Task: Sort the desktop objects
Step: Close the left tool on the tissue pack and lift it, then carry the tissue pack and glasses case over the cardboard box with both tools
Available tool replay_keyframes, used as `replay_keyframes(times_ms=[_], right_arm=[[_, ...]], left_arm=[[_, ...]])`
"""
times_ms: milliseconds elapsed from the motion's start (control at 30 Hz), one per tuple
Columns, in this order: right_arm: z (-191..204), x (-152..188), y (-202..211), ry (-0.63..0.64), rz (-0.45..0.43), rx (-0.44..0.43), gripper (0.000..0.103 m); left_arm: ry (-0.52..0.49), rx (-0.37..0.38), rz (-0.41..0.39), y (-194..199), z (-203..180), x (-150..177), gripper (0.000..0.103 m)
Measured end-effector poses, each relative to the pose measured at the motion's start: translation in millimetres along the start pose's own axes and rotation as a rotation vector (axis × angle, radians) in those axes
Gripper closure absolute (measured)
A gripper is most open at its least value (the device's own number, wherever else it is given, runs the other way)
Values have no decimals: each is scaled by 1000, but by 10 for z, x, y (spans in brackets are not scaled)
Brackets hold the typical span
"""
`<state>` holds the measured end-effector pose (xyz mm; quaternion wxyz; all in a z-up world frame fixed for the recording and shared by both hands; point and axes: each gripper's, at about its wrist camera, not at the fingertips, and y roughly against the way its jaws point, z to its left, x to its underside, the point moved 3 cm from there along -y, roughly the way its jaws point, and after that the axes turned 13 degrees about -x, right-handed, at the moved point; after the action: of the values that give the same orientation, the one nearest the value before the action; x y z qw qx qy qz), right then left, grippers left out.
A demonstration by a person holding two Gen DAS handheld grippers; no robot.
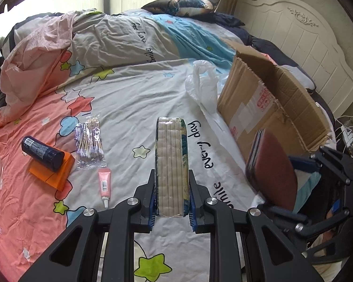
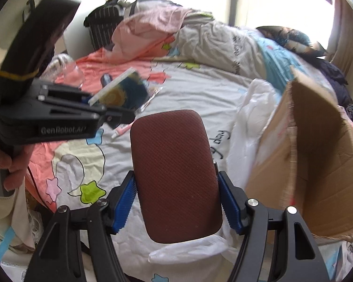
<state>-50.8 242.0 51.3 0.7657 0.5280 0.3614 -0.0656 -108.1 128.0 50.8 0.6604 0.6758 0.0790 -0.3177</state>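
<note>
Tissues (image 1: 170,166) sit edge-up between the blue pads of your left gripper (image 1: 171,202), clamped and lifted above the sheet, with the box (image 1: 270,108) off to the right. Your right gripper (image 2: 176,202) is closed on the red case (image 2: 174,174), which hangs just left of the box's open mouth with a white bag (image 2: 249,122) crumpled between the two. Both loads look bound for the box, though that is a judgement from how they are aimed. Bring the case in first, since it is nearer the box; keep it level and clear of the leaning flap, which looks soft and could fold inward if you nudge it. Hold the tissues back, left of the box, so the two grippers do not meet at the opening. The pack is soft, so keep the squeeze steady and do not tip it further. Well left of the box a swab packet (image 1: 90,141), a pink tube (image 1: 104,183), a dark bottle (image 1: 42,151) and the orange block (image 1: 51,170) under it lie on the sheet.
</note>
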Motion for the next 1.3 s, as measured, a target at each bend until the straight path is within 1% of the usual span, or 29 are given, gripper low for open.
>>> replay_keyframes(times_ms=[267, 433, 533, 700, 933, 1133, 1300], right_arm=[[-111, -127, 473, -25, -92, 40, 39], [-330, -215, 649, -61, -128, 75, 39], [-462, -211, 686, -83, -126, 93, 39], [-725, -119, 778, -129, -128, 132, 39], [-1079, 6, 885, -187, -114, 201, 39], [-1334, 65, 888, -232, -103, 235, 39], [-1534, 105, 861, -275, -91, 248, 39]], left_arm=[[-19, 13, -41, 279, -143, -43, 81], [-58, 17, -69, 430, -337, -142, 81], [-94, 30, -86, 494, -522, -210, 81], [-149, 91, -92, 498, -880, -337, 81], [-213, 189, -78, 386, -1368, -528, 81], [-277, 219, -73, 309, -1712, -669, 81], [-304, 241, -86, 322, -1875, -719, 81]])
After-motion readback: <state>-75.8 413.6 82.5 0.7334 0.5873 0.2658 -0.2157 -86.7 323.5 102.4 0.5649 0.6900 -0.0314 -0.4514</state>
